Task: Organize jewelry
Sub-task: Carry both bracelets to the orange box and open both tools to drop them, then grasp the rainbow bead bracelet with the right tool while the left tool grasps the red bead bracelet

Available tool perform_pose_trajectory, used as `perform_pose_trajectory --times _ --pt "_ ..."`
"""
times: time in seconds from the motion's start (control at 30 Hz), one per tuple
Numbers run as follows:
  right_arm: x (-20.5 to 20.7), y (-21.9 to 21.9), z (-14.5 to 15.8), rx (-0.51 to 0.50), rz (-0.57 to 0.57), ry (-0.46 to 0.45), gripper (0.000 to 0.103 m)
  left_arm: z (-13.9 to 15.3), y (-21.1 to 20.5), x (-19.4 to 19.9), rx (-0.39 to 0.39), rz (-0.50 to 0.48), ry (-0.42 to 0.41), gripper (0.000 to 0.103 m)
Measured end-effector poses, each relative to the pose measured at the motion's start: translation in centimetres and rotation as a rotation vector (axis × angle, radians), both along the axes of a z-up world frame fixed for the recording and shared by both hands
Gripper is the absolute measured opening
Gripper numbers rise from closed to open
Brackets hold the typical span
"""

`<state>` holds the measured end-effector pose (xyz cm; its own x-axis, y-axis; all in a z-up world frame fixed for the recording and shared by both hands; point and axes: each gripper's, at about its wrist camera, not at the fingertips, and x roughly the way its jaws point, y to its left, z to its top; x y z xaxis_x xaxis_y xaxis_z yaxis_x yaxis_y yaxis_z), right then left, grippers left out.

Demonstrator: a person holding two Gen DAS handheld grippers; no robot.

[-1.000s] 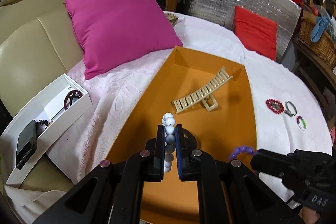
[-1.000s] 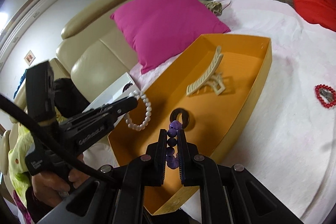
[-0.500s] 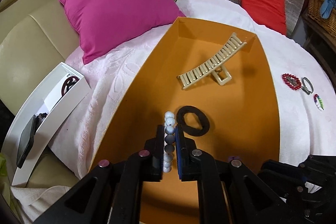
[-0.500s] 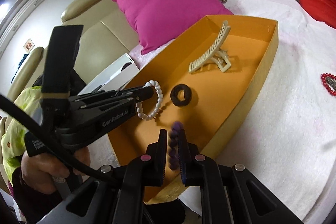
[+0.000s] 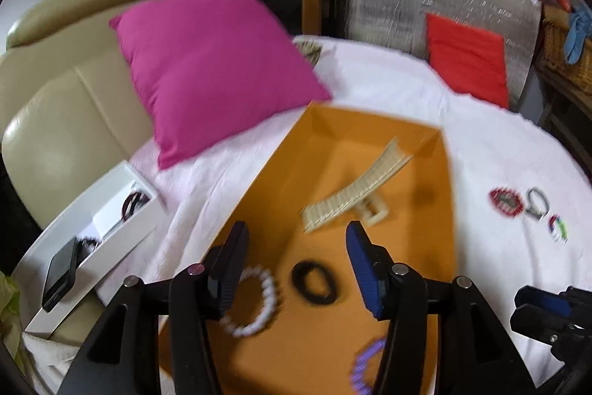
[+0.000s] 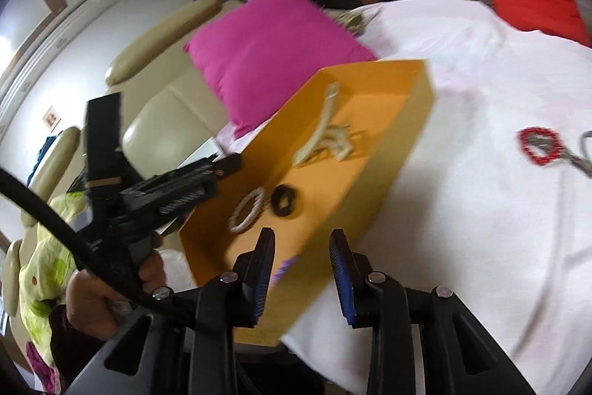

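An orange tray (image 5: 266, 187) (image 6: 414, 121) lies on the white cloth. In it lie a white pearl bracelet (image 5: 255, 302) (image 6: 247, 210), a black ring-shaped band (image 5: 314, 282) (image 6: 284, 200), a cream hair claw (image 5: 355, 198) (image 6: 325, 139) and a purple bead bracelet (image 5: 364, 365) (image 6: 283, 269). My left gripper (image 5: 296, 247) is open and empty above the tray's near end. My right gripper (image 6: 301, 239) is open and empty above the tray's near right wall. A red bead bracelet (image 5: 505, 202) (image 6: 538, 145), a grey ring (image 5: 536, 202) and a multicoloured ring (image 5: 558, 228) lie on the cloth to the right.
A magenta cushion (image 5: 207, 69) leans on the beige sofa behind the tray. A white box (image 5: 122, 236) with a phone (image 5: 59, 274) sits at the left. A red cushion (image 5: 466, 58) and silver board stand at the back right.
Both grippers have opened. The pearl bracelet left my left gripper and the purple bracelet left my right gripper; both now lie in the tray. Both grippers have pulled back and up.
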<state>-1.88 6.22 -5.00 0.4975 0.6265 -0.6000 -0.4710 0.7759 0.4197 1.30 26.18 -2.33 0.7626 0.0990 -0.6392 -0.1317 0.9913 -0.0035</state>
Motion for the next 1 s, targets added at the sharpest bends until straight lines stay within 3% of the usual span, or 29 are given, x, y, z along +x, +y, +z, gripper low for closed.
perform_pose_trajectory --times 0.17,0.4,0.6,0.73,1.0 --pt "0.5 -6.0 0.3 -0.039 -0.098 -0.003 0.034 2.0 -4.8 0.3 0.022 -0.069 -0.103 0.065" --pt "1.4 -16.1 0.8 -0.087 -0.265 0.017 0.034 1.9 -12.7 1.7 0.100 -0.212 -0.117 0.073" --pt "2.6 -23.8 1.1 -0.106 -0.410 0.046 0.034 0.0 -17.8 4.2 0.100 -0.301 -0.026 0.074" --pt "3.7 -27.9 0.2 -0.057 -0.498 0.076 0.034 -1.6 -20.4 5.8 0.115 -0.341 0.043 0.074" --pt "7.1 -29.7 -1.9 -0.091 -0.513 0.151 0.033 -4.5 -23.4 8.5 0.097 -0.402 0.168 0.074"
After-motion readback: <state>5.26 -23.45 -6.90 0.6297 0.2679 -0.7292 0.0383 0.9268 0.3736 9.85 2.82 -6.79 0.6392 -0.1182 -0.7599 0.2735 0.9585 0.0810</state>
